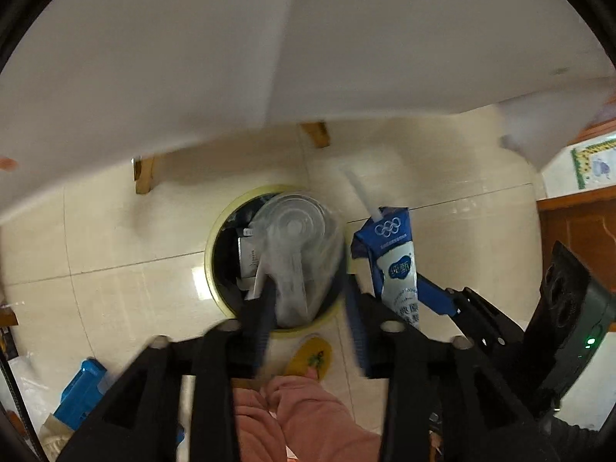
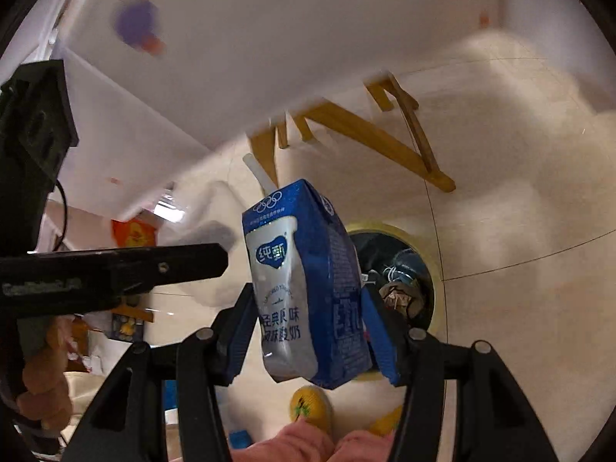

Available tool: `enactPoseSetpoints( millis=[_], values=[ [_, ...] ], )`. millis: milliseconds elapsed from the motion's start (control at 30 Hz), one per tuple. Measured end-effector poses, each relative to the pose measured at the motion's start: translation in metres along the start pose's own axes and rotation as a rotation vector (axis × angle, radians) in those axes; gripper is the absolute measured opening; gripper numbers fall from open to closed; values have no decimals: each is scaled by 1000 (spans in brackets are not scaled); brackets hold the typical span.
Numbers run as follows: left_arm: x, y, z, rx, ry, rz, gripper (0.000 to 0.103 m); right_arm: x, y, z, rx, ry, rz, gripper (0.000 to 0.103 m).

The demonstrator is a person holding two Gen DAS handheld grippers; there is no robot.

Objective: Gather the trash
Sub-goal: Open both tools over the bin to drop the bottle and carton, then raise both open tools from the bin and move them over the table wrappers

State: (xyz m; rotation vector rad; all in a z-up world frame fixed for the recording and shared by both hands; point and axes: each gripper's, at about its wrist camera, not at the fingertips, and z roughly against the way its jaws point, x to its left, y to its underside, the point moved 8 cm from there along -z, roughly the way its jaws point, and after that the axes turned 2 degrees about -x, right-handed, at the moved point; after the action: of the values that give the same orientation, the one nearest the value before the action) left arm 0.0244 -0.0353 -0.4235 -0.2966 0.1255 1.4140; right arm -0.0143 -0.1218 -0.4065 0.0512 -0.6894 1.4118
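pink trouser legs point(image 1: 304, 415) are seen closest to the lens, beneath the black arms of the left gripper point(image 1: 308, 331), with a yellow slipper point(image 1: 310, 358) just short of the bin point(image 1: 215, 269). directly above that bin's yellow-rimmed mouth a clear plastic cup point(image 1: 294, 254) is caught between the left gripper's blue pads; the jaws stand partly spread, the right pad is seen clear of the cup wall, and through the blur it cannot be told whether the left pad presses it. being thin and see-through, the cup is judged light, springy and easily crushed, so it is best taken low on its wall with mild pressure. just right of the bin's rim in the left view, a blue and white yoghurt carton point(image 2: 304, 288) with a white straw point(image 2: 260, 171) is pinched across its lower half by the right gripper point(image 2: 308, 331), whose jaws are held roughly half spread by the carton's width. the carton is judged light if drained, its card walls soft enough to dent, its glossy print a little slippery; a hold across the broad faces near the base looks soundest. crumpled waste is already seen inside the bin.
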Motion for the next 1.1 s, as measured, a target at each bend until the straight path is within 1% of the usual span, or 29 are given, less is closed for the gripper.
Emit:
enactPoseSetpoints(
  millis=[67,133,233,367,567,600,767,867,1100],
  values=[
    [10,0,-16,-1,-9,21,56,-11,7,-25,26,17,-5,56],
    [19,0,-27,-5,-24,34,56,-19,10,-45,39,29,-21,57],
    [28,3,-36,-5,-50,45,56,-29,11,-59,46,48,-47,58],
    [34,3,-33,-32,-76,59,56,-32,8,-59,37,71,-51,58],
    [34,2,-13,-53,-101,60,56,-28,4,-37,28,105,-54,58],
    [35,0,-13,-54,-104,60,56,-27,2,-34,33,116,-52,58],
    [30,6,17,-52,-107,63,56,-14,-7,-11,76,171,-36,58],
    [29,9,33,-53,-107,61,56,-2,-12,10,92,184,-16,58],
    [10,17,101,-73,-102,44,56,32,-22,81,124,196,-9,58]
  ],
)
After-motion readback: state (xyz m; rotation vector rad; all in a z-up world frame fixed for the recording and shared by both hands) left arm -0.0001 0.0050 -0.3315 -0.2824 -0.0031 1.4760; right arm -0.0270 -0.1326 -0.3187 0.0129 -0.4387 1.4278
